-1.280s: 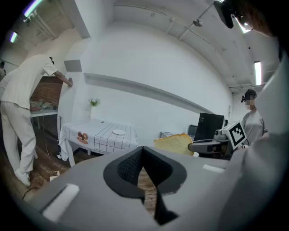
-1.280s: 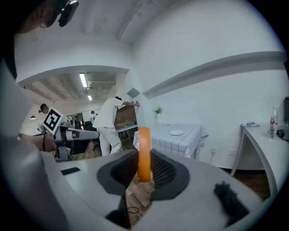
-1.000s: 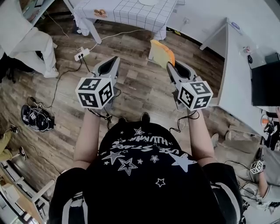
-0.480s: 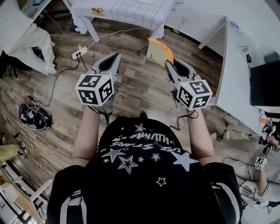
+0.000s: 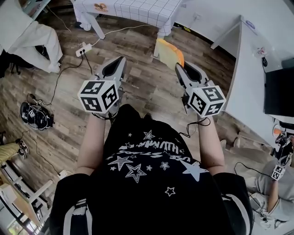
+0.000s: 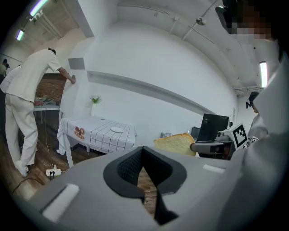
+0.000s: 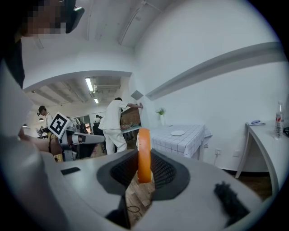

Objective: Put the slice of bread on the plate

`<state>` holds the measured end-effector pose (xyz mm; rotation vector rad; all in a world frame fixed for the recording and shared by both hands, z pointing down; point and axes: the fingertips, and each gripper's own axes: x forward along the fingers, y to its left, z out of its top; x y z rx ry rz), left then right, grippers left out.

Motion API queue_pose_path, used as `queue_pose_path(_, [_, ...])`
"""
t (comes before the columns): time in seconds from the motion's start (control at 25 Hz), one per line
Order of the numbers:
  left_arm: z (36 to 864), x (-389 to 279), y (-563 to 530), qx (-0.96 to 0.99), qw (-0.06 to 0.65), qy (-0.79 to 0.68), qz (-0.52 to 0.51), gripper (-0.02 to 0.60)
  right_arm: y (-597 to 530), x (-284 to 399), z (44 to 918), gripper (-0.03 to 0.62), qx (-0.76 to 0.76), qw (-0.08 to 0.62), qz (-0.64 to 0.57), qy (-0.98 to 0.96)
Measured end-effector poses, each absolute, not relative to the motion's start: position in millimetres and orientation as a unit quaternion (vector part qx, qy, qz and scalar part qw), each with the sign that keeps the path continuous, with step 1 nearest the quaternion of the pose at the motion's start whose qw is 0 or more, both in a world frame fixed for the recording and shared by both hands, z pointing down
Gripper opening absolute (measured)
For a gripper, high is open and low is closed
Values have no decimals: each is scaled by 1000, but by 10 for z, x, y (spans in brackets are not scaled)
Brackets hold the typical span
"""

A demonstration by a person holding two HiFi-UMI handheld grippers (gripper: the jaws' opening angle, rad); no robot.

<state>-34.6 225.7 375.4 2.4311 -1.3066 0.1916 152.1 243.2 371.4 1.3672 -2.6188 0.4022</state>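
Your right gripper (image 5: 182,69) clamps the slice of bread (image 5: 169,54) on edge above the wooden floor (image 5: 147,87); your left gripper (image 5: 115,64) has its jaws together

The floor (image 5: 147,87) is matt wooden planks, the tablecloth (image 5: 142,9) cloth, the right gripper (image 7: 143,169) grey plastic, the bread slice (image 5: 167,54) spongy.

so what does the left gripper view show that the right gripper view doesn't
Only the left gripper view: the left gripper's own jaws together with nothing in them, the bread slice's broad face, and a black monitor. Only the right gripper view: the slice edge-on, clamped in the right gripper, plus a bottle on a white desk. Both: the checked table with the white plate, and a person in white.
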Motion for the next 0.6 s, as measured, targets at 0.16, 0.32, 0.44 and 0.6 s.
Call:
queue_pose_path(0.16, [3759, -312, 2274, 862, 185, -466, 70, 9, 2387, 1560, 3759, 89, 454, 82, 140, -876])
queue_pose_path(0.32, [3764, -313, 2154, 862, 187, -467, 64, 9, 2294, 1532, 3806, 89, 452, 89, 142, -876])
queue_pose_path(0.44, [3790, -295, 2015, 864, 188, -463, 63, 9, 2201, 1527, 3829, 89, 454, 96, 142, -875])
queue_pose_path(0.6, [3820, -259, 1782, 869, 191, -452, 58, 9, 2002, 1566, 3849, 89, 465, 104, 143, -868])
